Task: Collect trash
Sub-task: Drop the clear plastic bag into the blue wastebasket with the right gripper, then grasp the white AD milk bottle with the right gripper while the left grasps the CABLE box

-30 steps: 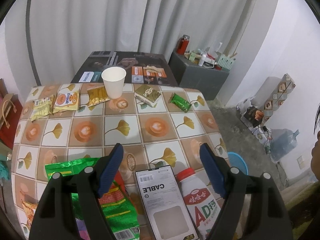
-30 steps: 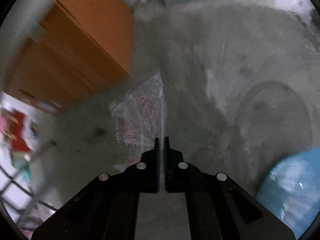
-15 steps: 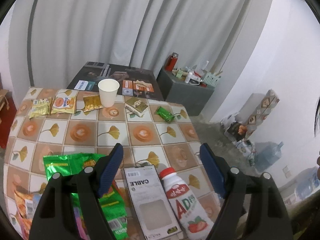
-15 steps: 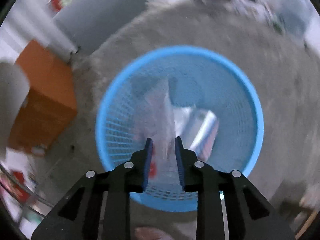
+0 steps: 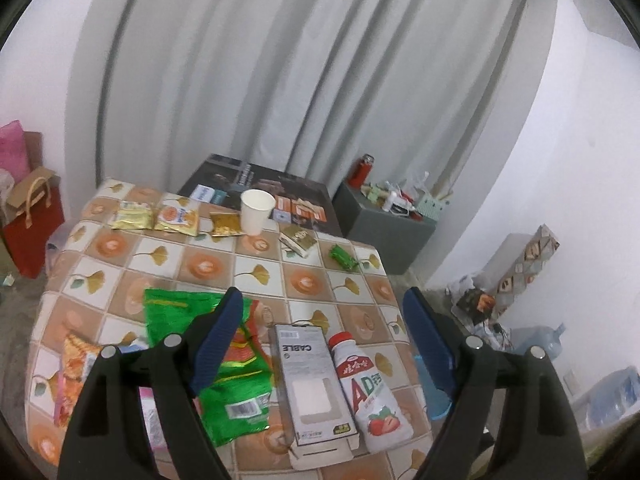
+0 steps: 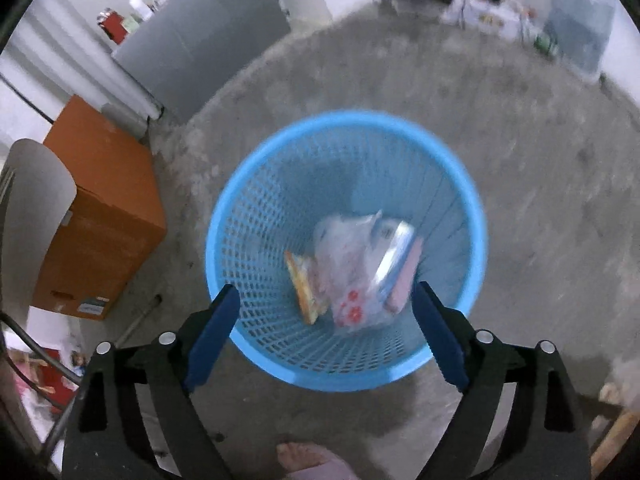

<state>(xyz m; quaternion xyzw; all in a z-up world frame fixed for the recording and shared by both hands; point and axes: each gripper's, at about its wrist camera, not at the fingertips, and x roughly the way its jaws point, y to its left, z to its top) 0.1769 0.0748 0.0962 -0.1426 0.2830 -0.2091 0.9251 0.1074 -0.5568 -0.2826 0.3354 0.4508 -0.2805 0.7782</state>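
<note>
In the right wrist view my right gripper (image 6: 324, 296) hangs over a blue mesh bin (image 6: 472, 216) on the floor, its jaws opening with nothing between them. A clear plastic bag (image 6: 348, 272) lies inside the bin among other wrappers. In the left wrist view my left gripper (image 5: 320, 300) hovers above the near end of the patterned table (image 5: 200, 264), its jaws opening and empty. Below it lie a green snack bag (image 5: 236, 396), a grey CABLE box (image 5: 312, 384) and a white AD milk bottle (image 5: 368, 384). A paper cup (image 5: 254, 212) and small wrappers (image 5: 172, 216) sit at the far end.
An orange cardboard box (image 6: 100, 232) stands left of the bin, with a grey cabinet (image 6: 200, 40) behind it. A person's bare foot (image 6: 308, 456) shows near the bin. Past the table are a dark flat box (image 5: 260, 184), a red gift bag (image 5: 32, 220) and floor clutter (image 5: 500, 292).
My right gripper swung from bare floor to above the blue bin and opened; the clear bag dropped in. My left gripper drew back and rose, showing more of the table.
</note>
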